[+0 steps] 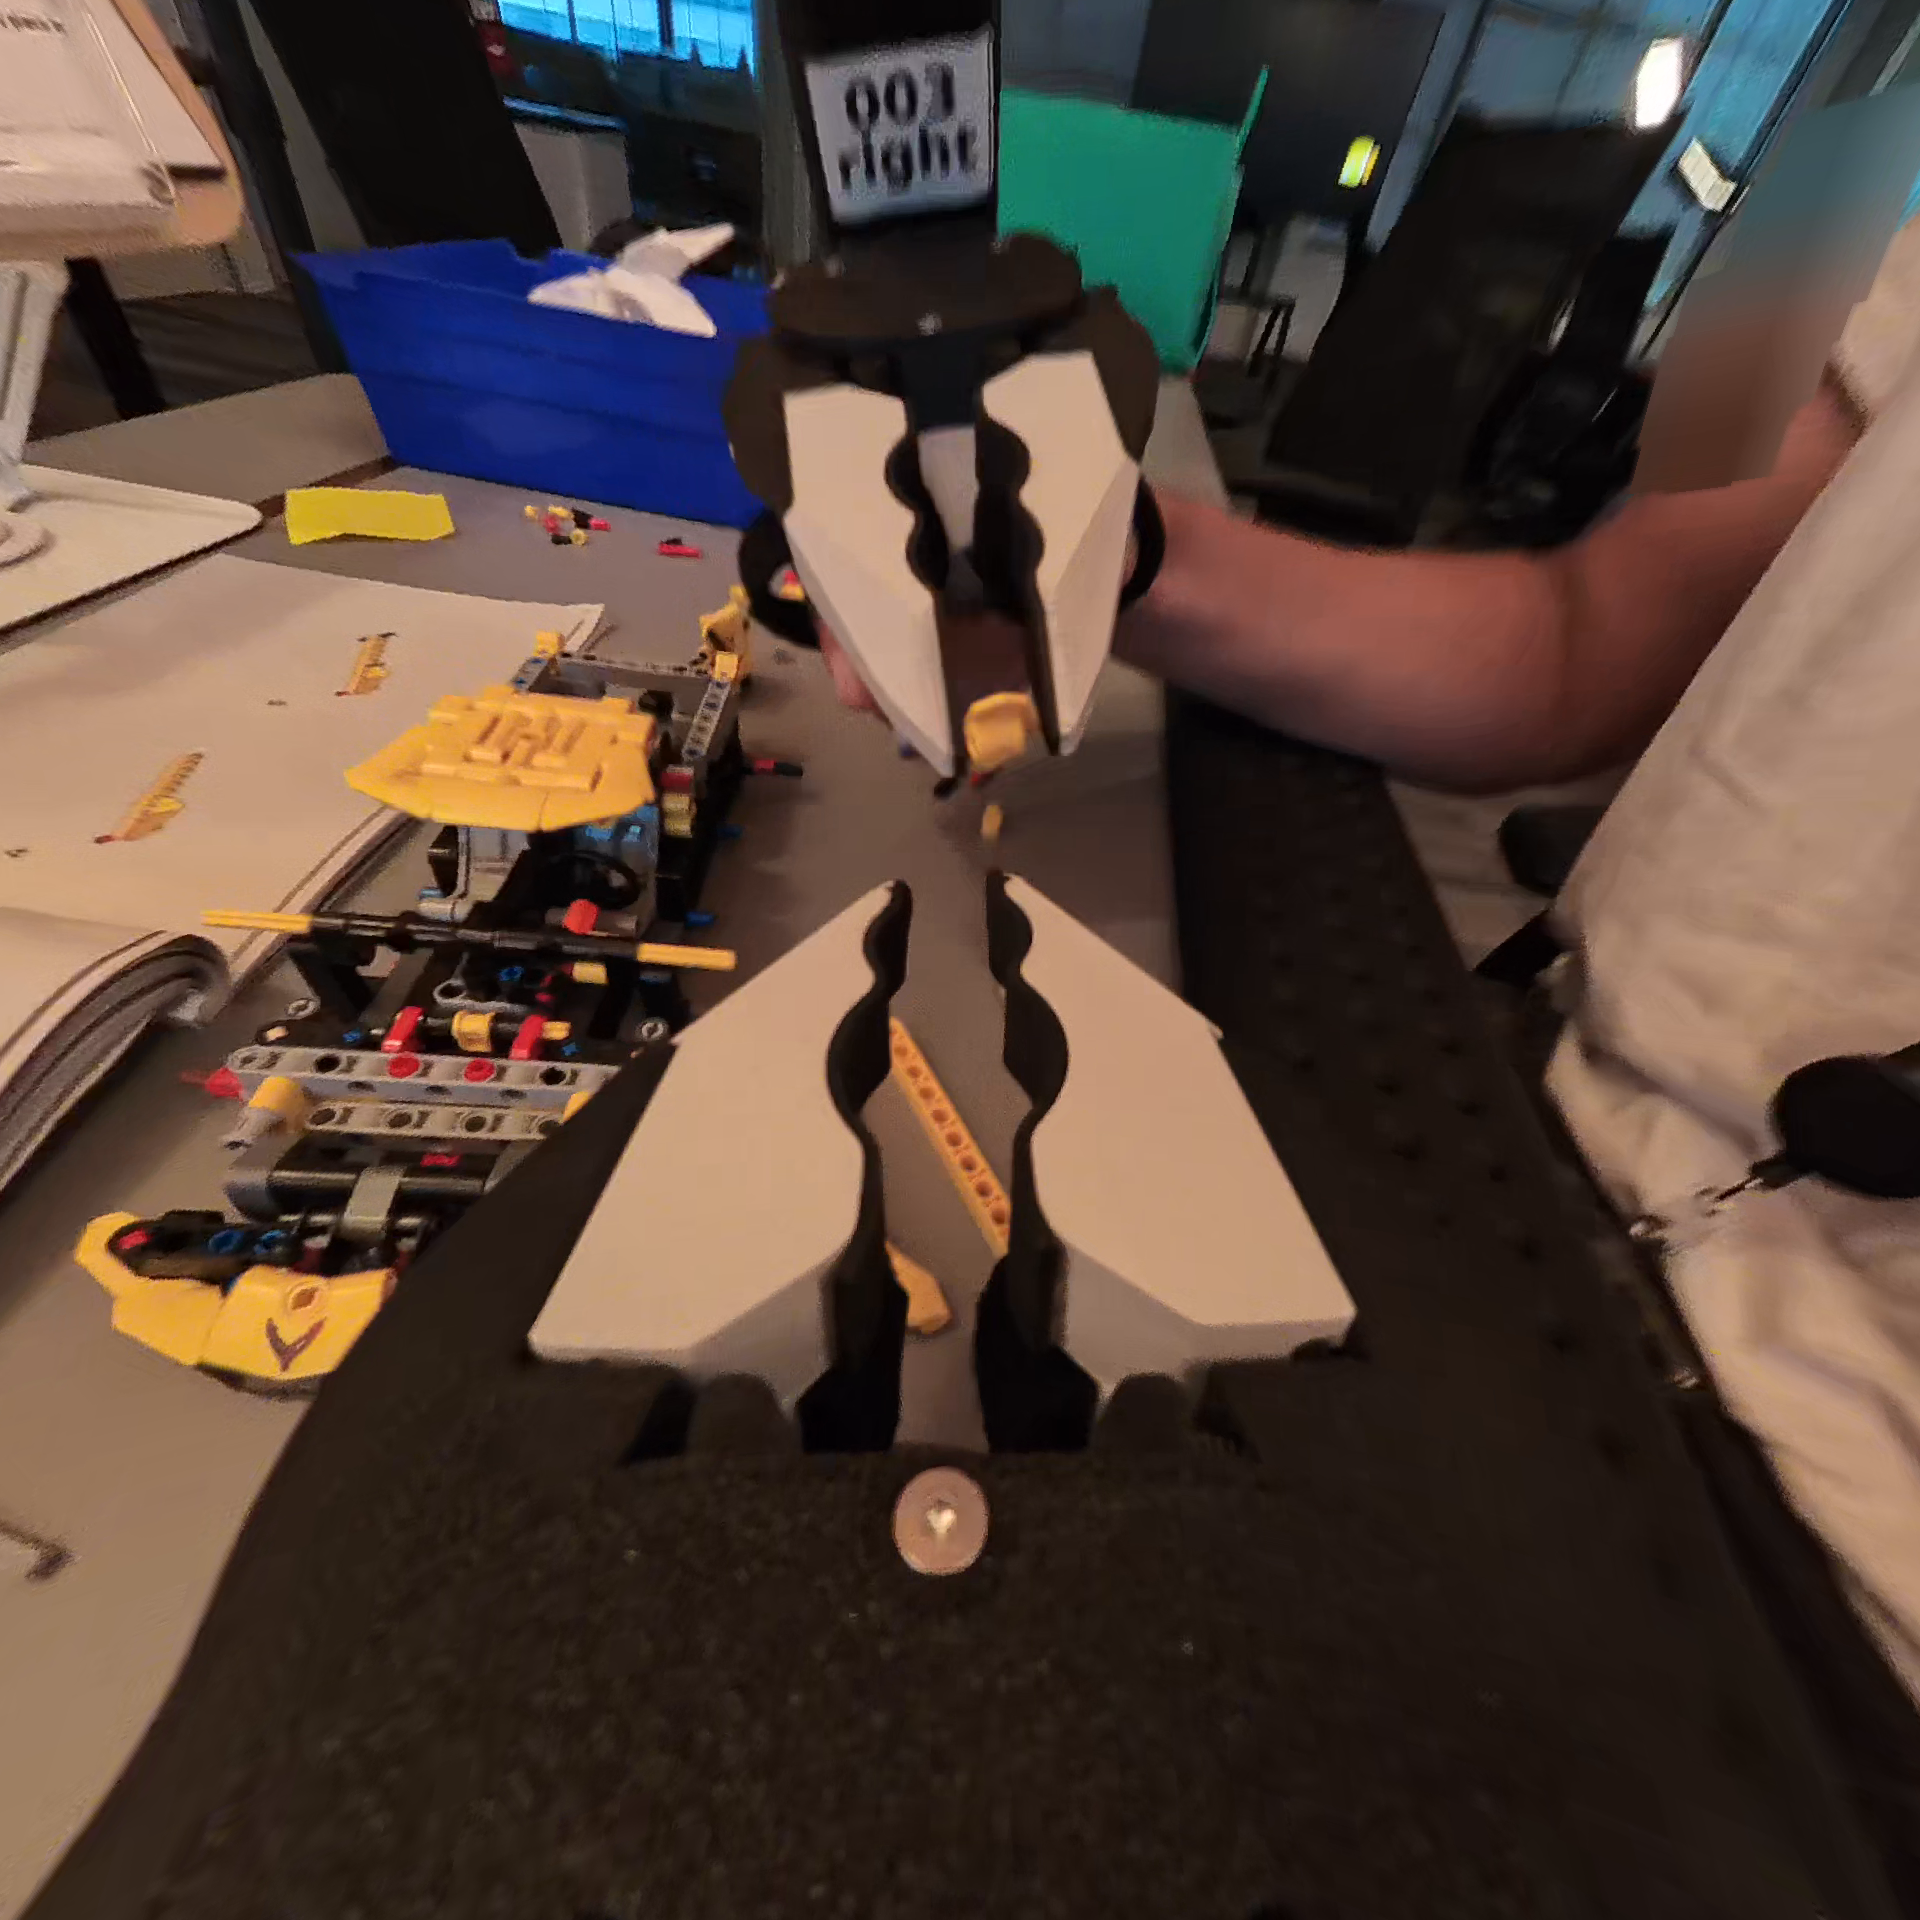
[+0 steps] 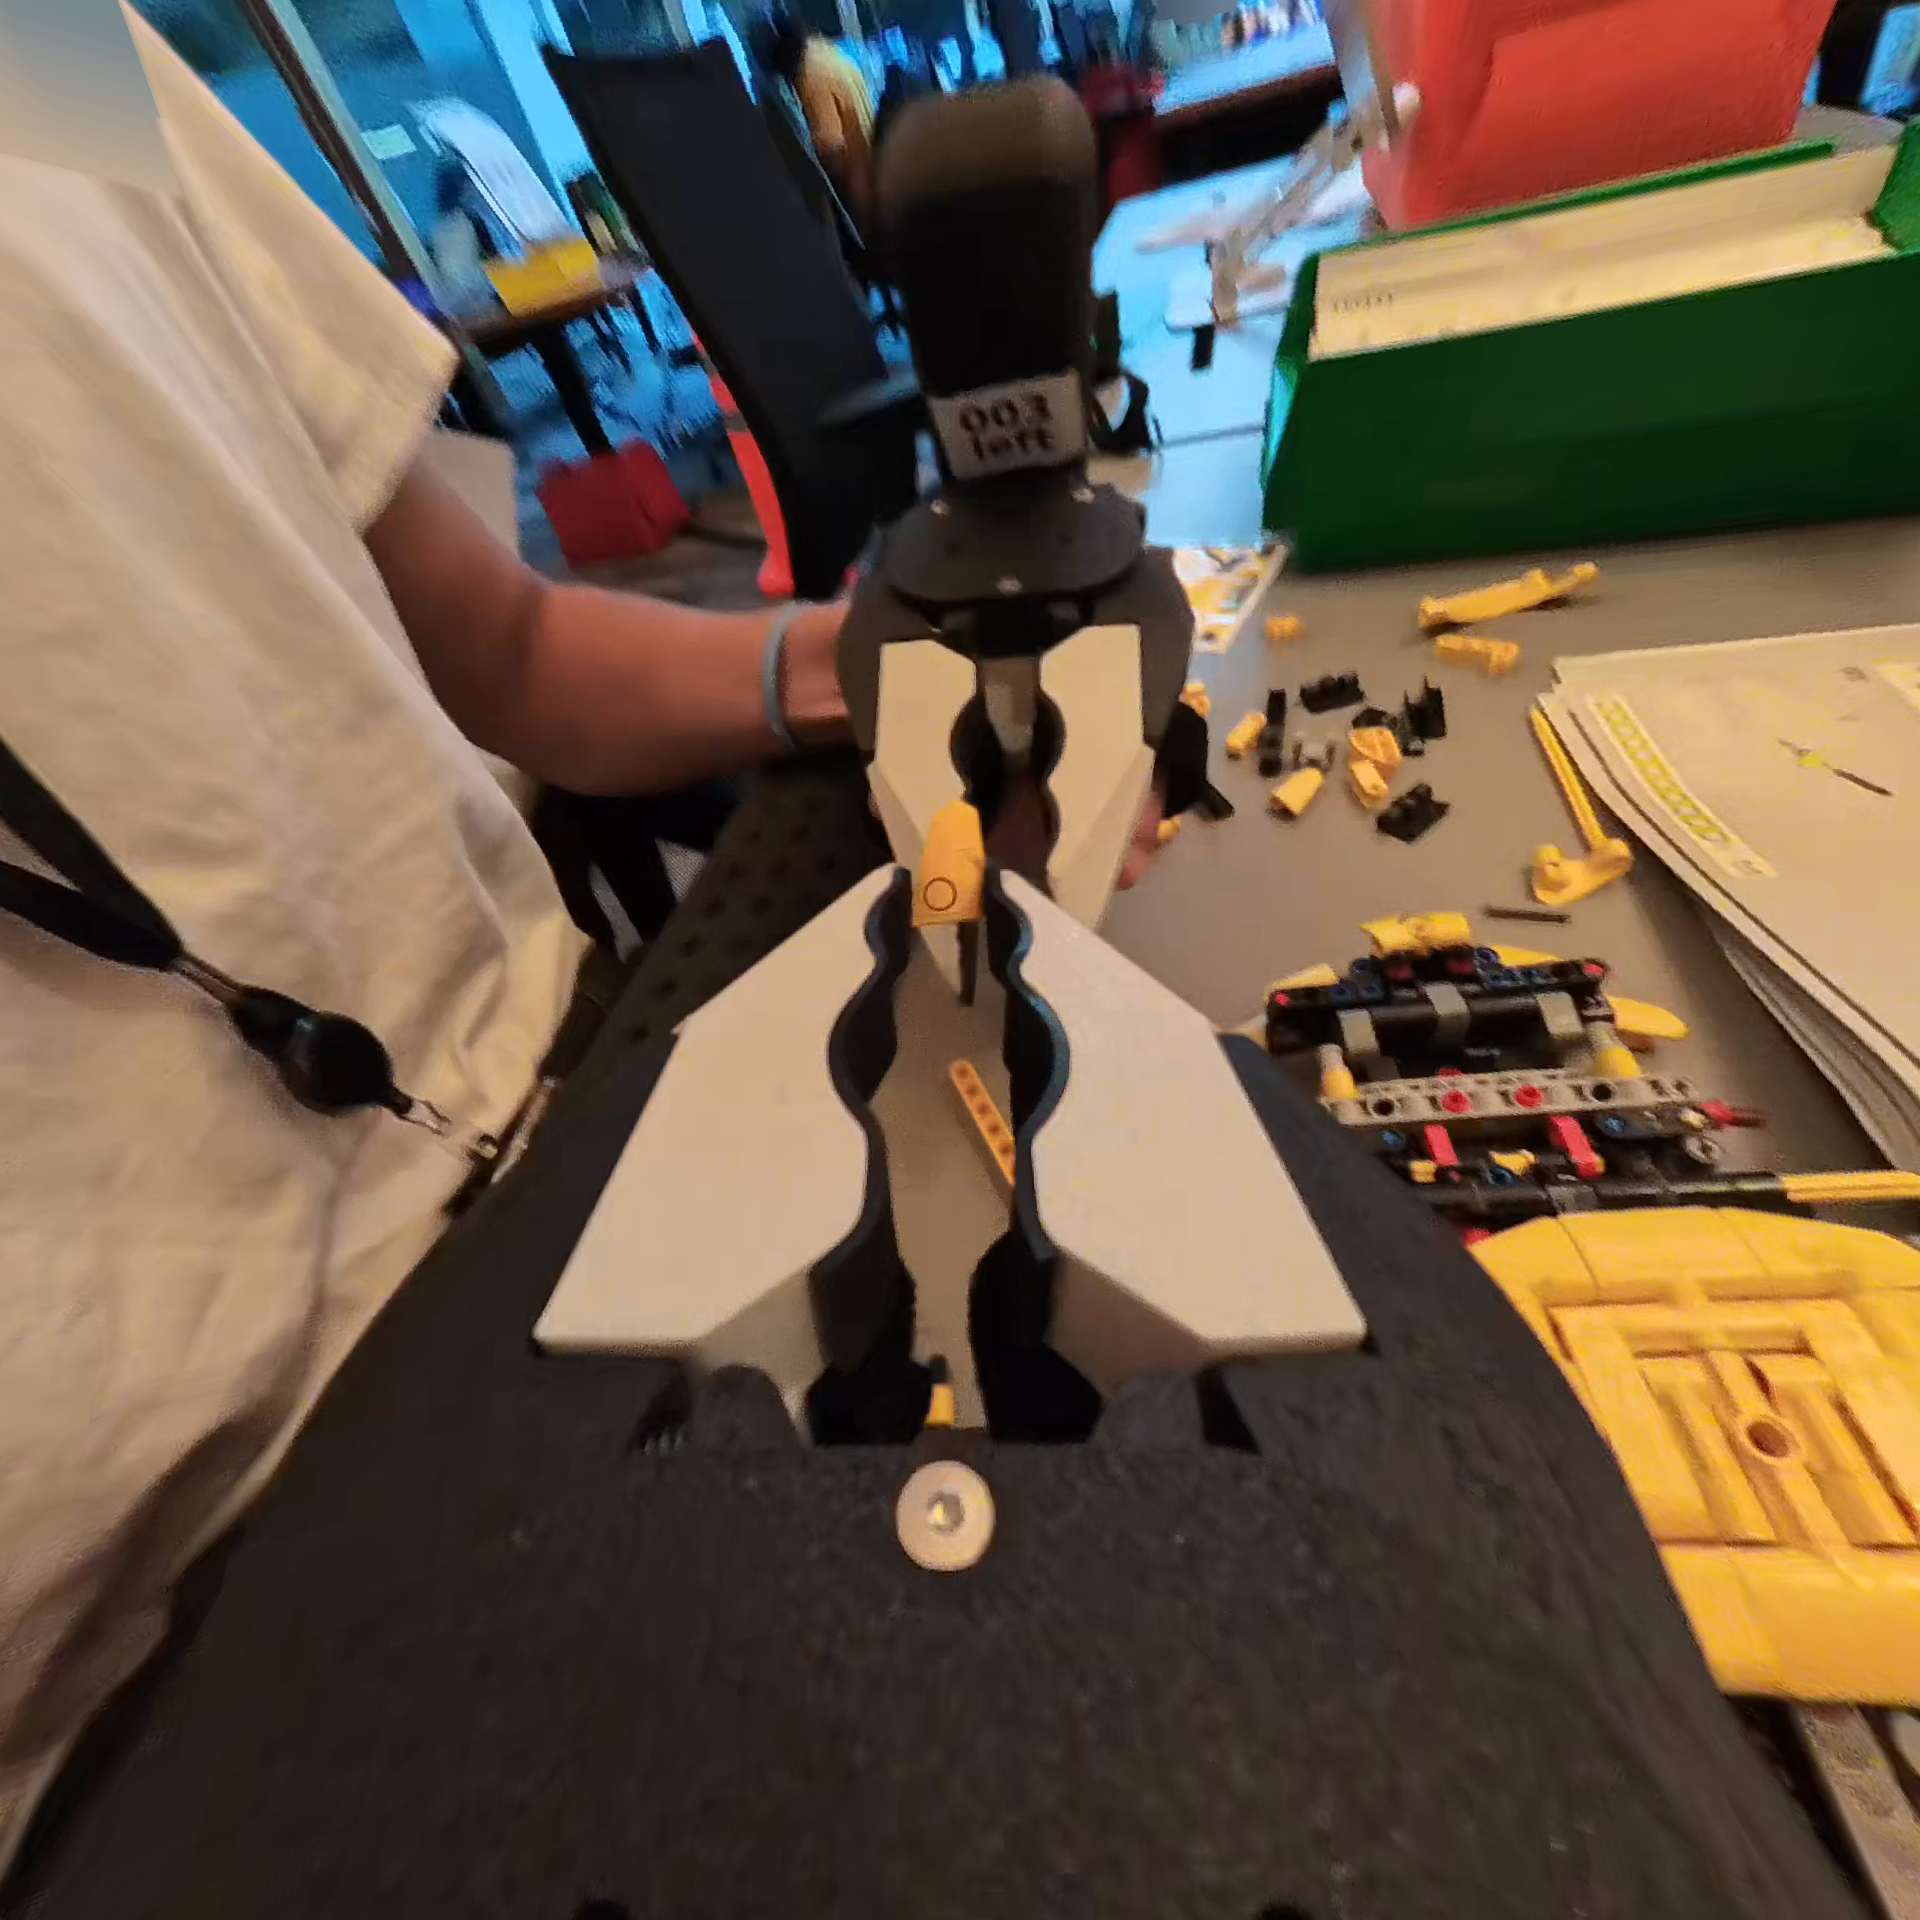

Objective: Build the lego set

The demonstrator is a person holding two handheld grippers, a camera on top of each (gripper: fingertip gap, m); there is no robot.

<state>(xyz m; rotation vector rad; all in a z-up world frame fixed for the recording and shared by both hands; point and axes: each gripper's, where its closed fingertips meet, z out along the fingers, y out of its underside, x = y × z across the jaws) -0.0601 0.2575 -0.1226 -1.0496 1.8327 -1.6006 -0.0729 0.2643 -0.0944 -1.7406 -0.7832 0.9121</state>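
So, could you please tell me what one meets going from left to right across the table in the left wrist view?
Open white instruction booklet → yellow-and-black lego car model → long yellow holed lego beam → black perforated mat.

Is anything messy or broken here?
Nothing looks broken. Small black and yellow loose pieces lie scattered on the table, and a yellow beam lies apart from the half-built car. The right hand-held gripper pinches a small yellow piece.
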